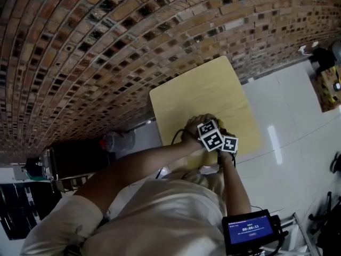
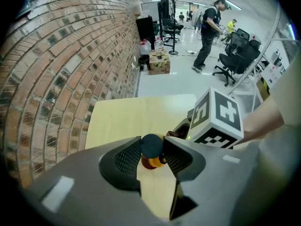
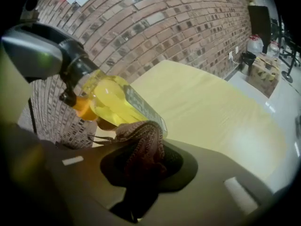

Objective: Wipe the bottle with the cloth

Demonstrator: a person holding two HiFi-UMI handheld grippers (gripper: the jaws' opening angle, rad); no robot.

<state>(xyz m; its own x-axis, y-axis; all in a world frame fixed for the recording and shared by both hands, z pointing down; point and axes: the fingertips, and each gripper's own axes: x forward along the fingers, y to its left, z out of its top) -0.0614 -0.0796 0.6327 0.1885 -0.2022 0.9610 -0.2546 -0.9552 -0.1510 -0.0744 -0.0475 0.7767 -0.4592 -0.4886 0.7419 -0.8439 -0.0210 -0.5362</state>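
Left tool [image 2: 151, 158] is partly closed, jaws clamped on the dark cap [image 2: 151, 145] of the bottle [image 3: 112, 102], pads pressing on both sides of it. It points steeply down, and the bottle hangs below it, tilted, with yellow liquid inside and orange at the neck

Right tool [image 3: 143, 163] is closed on the cloth [image 3: 141, 147], a dark red-brown knit bunched between its jaws with a fold sticking out past the tips. That fold touches the lower side of the bottle body, next to the label edge

Both tools sit close together over the near part of the light wood desk [image 1: 186, 97], marker cubes almost touching. Can't tell whether the bottle base rests on the desk. The brick wall [image 1: 106, 47] runs along the desk's far side
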